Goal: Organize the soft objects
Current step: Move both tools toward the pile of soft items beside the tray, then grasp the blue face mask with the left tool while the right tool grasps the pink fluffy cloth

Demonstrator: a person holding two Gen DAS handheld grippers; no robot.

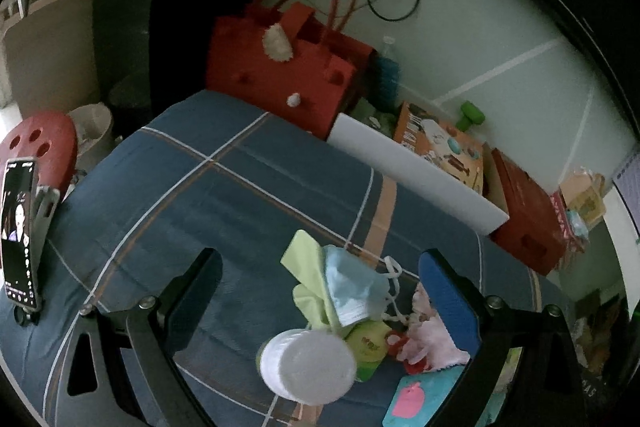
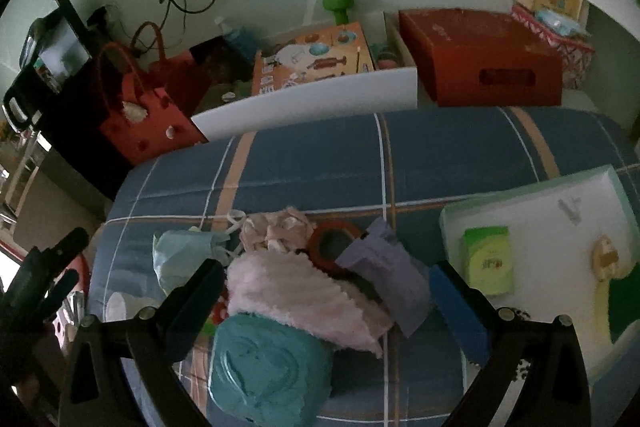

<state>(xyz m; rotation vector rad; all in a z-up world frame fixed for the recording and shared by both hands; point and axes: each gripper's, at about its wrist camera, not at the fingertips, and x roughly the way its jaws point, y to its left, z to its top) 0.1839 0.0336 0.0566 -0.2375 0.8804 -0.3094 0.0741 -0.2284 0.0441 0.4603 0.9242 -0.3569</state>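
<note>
Between the spread fingers of the right gripper [image 2: 324, 303], a pink towel [image 2: 304, 295], draped on a teal pouch [image 2: 272, 363]; nothing pinched yet. Best lowered straight, closing on the towel's thick fold, clear of the orange ring [image 2: 334, 243] and grey packet [image 2: 384, 275] just beyond.

Left gripper [image 1: 324, 307] likewise wide open and empty, above a white tub [image 1: 308, 363], a blue face mask [image 1: 352, 287] and a green cloth [image 1: 308, 275].

Only in the right view: a pale tray [image 2: 532, 203] to that gripper's right. Only in the left view: a phone on a stand [image 1: 20, 231] far left.
</note>
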